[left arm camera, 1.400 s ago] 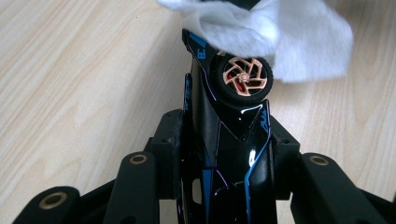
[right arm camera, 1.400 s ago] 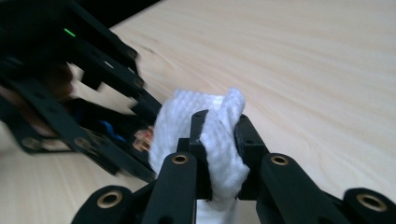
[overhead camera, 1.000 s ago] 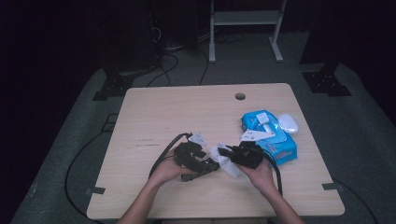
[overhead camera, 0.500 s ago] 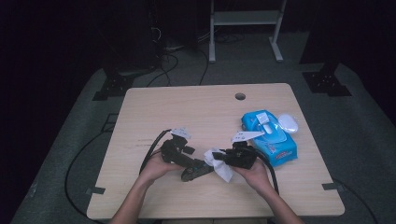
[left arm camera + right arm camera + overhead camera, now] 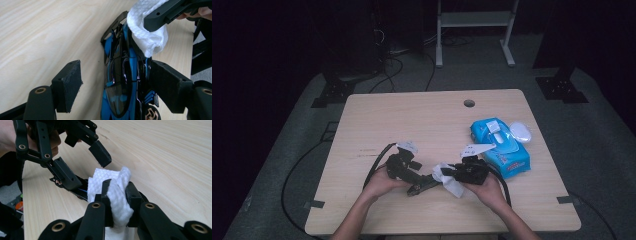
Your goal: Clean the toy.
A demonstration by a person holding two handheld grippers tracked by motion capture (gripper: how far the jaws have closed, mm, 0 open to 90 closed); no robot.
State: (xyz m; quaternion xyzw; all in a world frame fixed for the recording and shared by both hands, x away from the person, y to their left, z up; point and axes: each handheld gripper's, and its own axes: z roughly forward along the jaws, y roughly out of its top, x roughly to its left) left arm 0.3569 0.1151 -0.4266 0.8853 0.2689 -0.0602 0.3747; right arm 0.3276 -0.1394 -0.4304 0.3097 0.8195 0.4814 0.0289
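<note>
Jaws on my left gripper (image 5: 110,85) have just been opening and now stand apart: the right pad rests against the flank of the toy car (image 5: 122,82), while the left pad sits clear of it with bare table (image 5: 422,120) between. Jaws on my right gripper (image 5: 117,195) are clamped together on a white wipe (image 5: 117,195), which bunches out above and below the pads.

I take the toy car as the landmark. It is a blue and black model, lying flat on the table near my edge, between the two grippers. The wipe hangs at its rear end, touching the wing area. The blue wipe pack (image 5: 500,147) lies well beyond the car on my right, with a white lid (image 5: 520,131) just beside it.

I judge the work to be wiping the car. The left gripper brackets the car to steady it against the push of the wipe; I read the loosened grip as preparation for a re-grip. The right gripper grips the wipe firmly so that it does not slip while rubbing.

Both hands rest low over the table, forearms converging, each gripper pointing inward at the car and nearly level.
</note>
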